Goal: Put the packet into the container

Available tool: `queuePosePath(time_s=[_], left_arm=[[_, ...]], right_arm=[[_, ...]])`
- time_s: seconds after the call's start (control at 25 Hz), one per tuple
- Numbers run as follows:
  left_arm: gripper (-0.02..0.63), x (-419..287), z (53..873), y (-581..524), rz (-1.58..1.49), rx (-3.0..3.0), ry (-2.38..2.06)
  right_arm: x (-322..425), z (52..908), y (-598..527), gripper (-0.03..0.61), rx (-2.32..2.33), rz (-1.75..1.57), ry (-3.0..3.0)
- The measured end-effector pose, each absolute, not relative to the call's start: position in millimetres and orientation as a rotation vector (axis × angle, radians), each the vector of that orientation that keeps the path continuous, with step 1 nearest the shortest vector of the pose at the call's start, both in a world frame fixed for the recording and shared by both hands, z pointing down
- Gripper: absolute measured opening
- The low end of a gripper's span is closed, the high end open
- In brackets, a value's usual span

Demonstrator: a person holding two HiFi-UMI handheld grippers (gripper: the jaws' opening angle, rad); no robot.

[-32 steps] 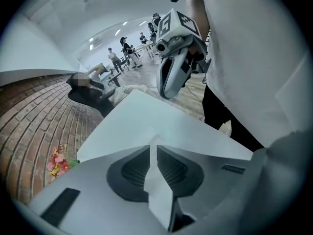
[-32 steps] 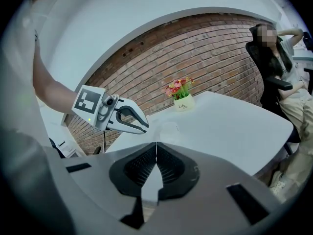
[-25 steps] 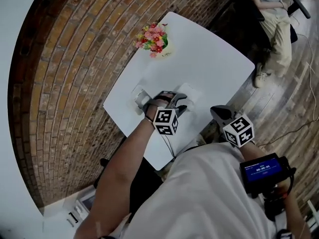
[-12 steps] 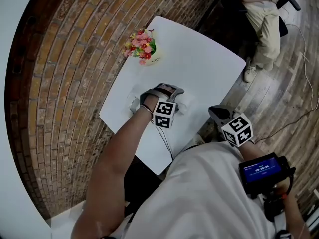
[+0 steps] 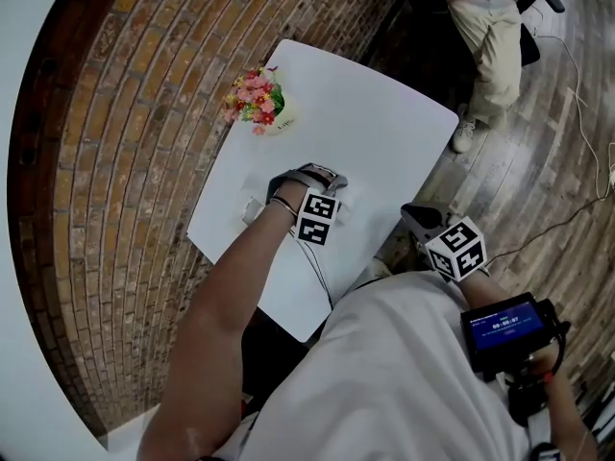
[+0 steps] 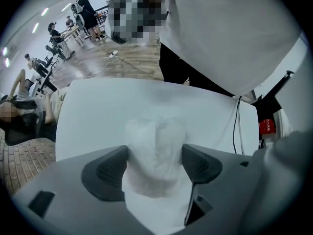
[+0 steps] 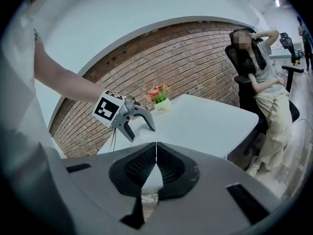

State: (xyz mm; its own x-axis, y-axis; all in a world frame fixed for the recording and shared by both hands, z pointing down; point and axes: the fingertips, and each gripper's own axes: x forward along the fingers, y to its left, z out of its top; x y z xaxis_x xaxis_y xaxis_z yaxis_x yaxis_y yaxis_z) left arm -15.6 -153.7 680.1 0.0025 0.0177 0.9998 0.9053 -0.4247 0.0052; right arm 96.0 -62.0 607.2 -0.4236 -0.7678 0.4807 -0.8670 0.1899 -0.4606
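Packet point(image 6: 155, 129) flat on desk point(image 5: 384, 133), between jaws of left claw point(image 6: 155, 154); not in container.

White crinkly packet lies on the white desk. The left claw points straight down over it, released, jaws just been opening and now wide, one pad each side of the packet, no squeeze seen. In head view the hand and claw cover most of the packet. Container point(image 5: 252, 209), small and clear, sits near on the desk, peeking out by the left wrist on the brick wall point(image 5: 125, 113) side, partly hidden. Right claw point(image 7: 156, 151) is clenched, tips touching, nothing held, off the desk edge near the person's body and aimed at the left claw. Flower pot point(image 5: 255, 104) stands at the far desk edge, well apart. A seated person point(image 5: 485, 27) is beyond the desk.
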Motion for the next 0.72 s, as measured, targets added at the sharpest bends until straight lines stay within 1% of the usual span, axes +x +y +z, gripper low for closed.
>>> queuePosePath(time_s=[0.12,0.32,0.72], left_arm=[[0.357,-11,678,-149,-1.521,-1.551,-0.948],[0.314,-19,674,-147,-1.568,-1.661,-0.860],[0.290,-33,668,-128,-1.706,-1.926,-0.520]], right_arm=[[100,607,-58,0.012,1.601,1.053,-2.311],[88,606,-62,0.012,1.556,1.050,-2.332],[73,603,-63,0.011,1.446,1.022,-2.395]])
